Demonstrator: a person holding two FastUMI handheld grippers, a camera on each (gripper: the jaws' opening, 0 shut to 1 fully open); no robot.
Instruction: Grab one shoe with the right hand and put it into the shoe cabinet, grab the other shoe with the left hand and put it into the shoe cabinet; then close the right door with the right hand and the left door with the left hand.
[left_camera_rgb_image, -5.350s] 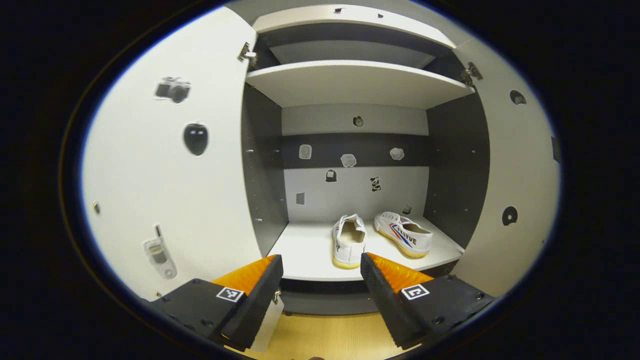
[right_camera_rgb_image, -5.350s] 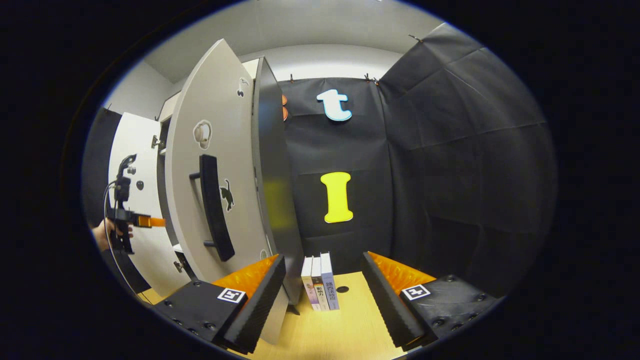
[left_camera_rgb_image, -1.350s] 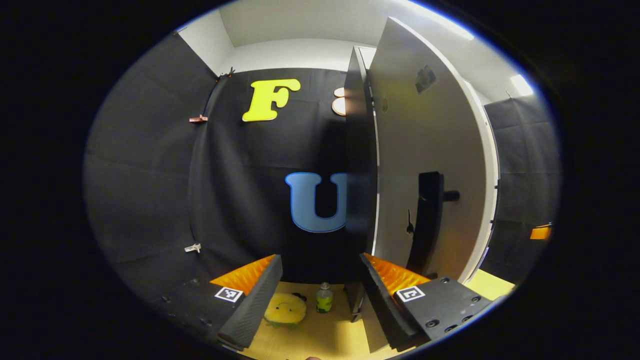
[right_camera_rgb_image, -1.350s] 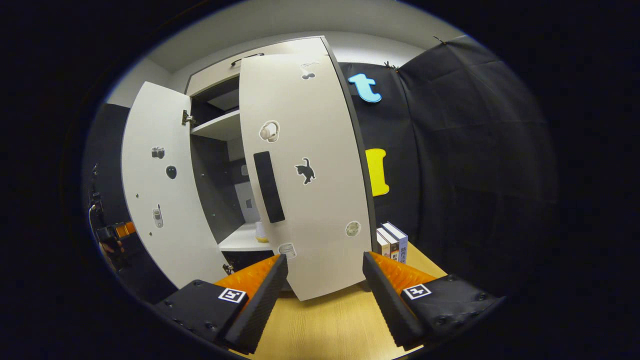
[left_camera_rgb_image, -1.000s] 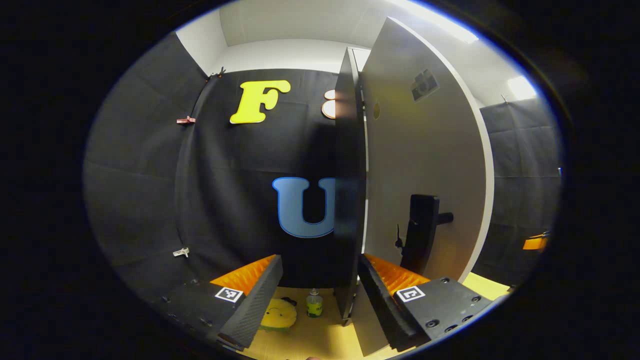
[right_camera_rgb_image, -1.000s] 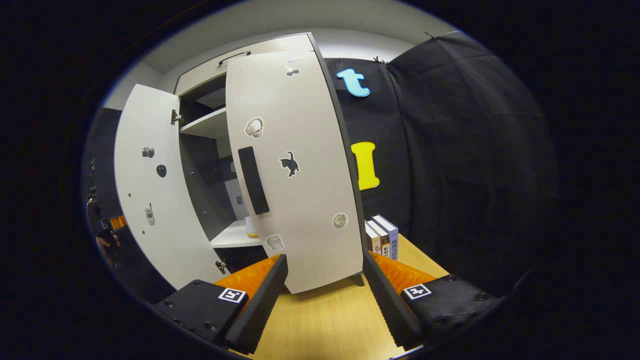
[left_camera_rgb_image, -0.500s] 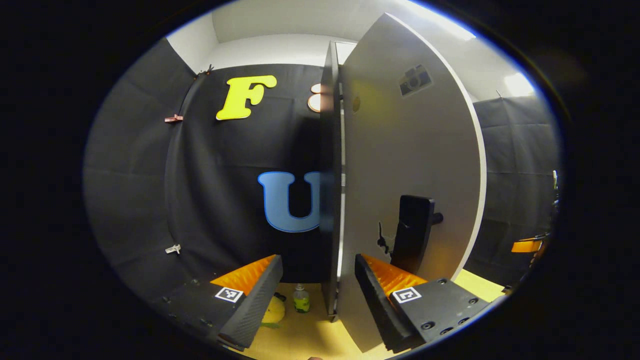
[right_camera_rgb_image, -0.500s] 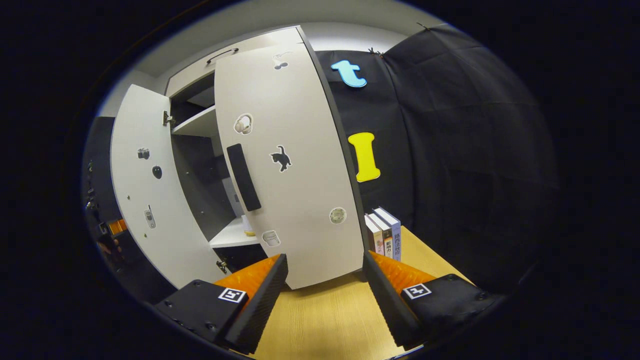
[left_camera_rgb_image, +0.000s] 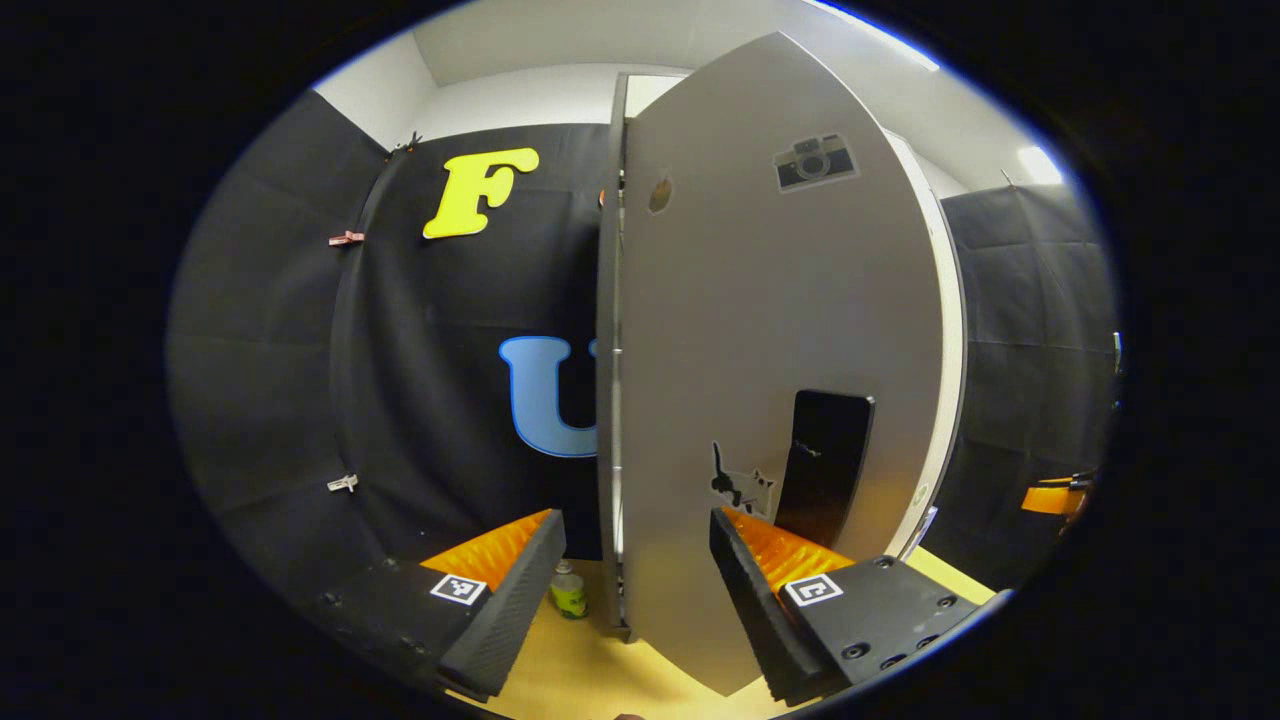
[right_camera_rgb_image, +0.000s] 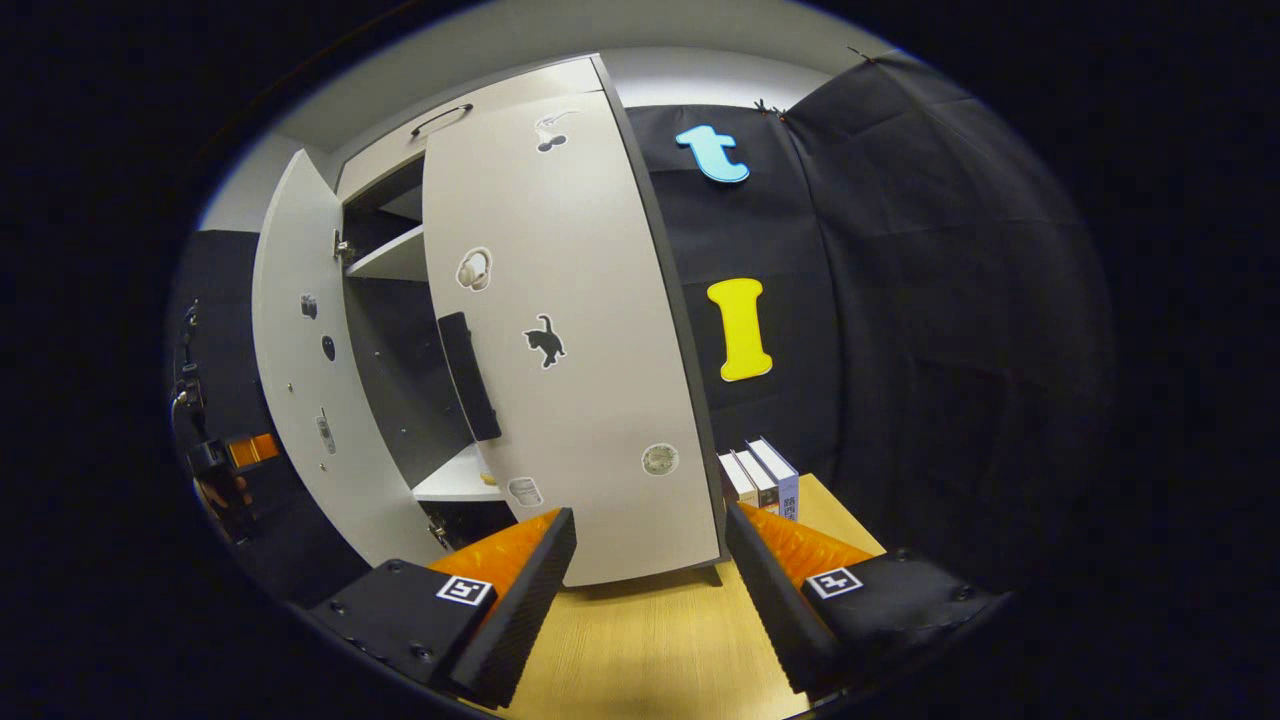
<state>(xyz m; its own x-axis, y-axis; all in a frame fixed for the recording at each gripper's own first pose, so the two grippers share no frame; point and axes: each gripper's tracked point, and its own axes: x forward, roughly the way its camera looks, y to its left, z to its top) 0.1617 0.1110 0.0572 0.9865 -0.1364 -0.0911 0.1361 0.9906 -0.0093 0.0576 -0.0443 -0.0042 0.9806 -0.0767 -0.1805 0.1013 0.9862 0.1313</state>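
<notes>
Now, in left gripper view the left gripper (left_camera_rgb_image: 633, 565) has fingers apart, nothing between them but the lower edge of the left door (left_camera_rgb_image: 770, 330), seen from outside w/ its dark handle (left_camera_rgb_image: 822, 466) just beyond the right finger. In right gripper view the right gripper (right_camera_rgb_image: 648, 570) is also spread, empty, above the wooden surface (right_camera_rgb_image: 640, 640) in front of the right door (right_camera_rgb_image: 570, 330), which is nearly shut; left door there is partly open. Shoe cabinet (right_camera_rgb_image: 400, 330) interior shows through the gap w/ a shelf (right_camera_rgb_image: 392, 256); shoes mostly hidden, can't make them out.
</notes>
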